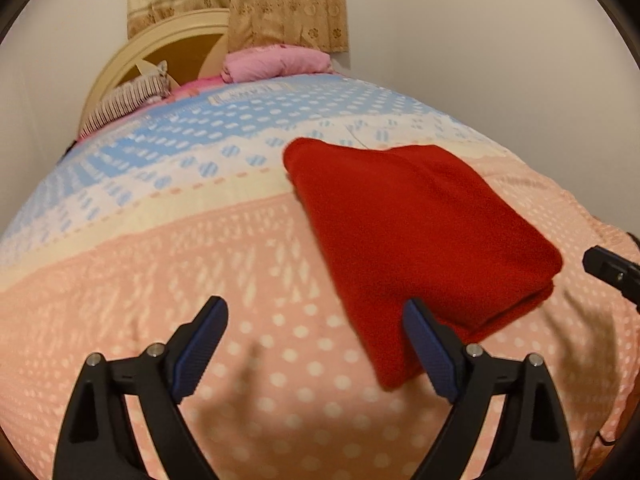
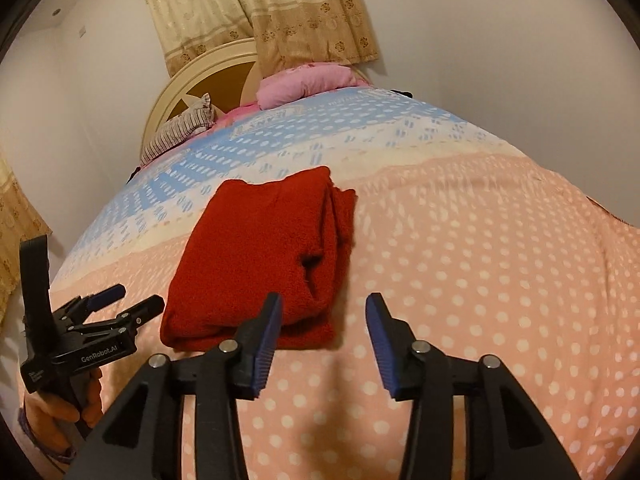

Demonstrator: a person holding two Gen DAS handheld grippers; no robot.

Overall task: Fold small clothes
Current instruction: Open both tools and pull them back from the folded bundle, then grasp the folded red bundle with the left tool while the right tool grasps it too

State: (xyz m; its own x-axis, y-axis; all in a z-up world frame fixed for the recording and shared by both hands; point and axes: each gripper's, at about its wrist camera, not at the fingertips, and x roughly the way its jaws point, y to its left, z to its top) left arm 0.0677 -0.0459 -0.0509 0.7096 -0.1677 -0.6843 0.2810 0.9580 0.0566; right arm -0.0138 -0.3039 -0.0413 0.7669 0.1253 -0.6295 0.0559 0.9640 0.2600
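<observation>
One folded red garment [image 2: 256, 256] lies flat on the dotted bedspread [image 2: 480, 280], long axis running toward the headboard [image 2: 192, 76], both grippers, left [image 1: 316, 344] and right [image 2: 322, 340], hovering released and empty, two pillows [image 2: 308, 84] beyond.

Bed [image 2: 460, 248] with dotted cover: peach near half, cream band across middle, blue toward far end. Pink pillow [image 2: 304, 84] at far edge, striped pillow [image 2: 180, 130] at far left corner. Round cream headboard [image 2: 192, 76] behind. Beige curtain [image 2: 280, 8] on white wall.
</observation>
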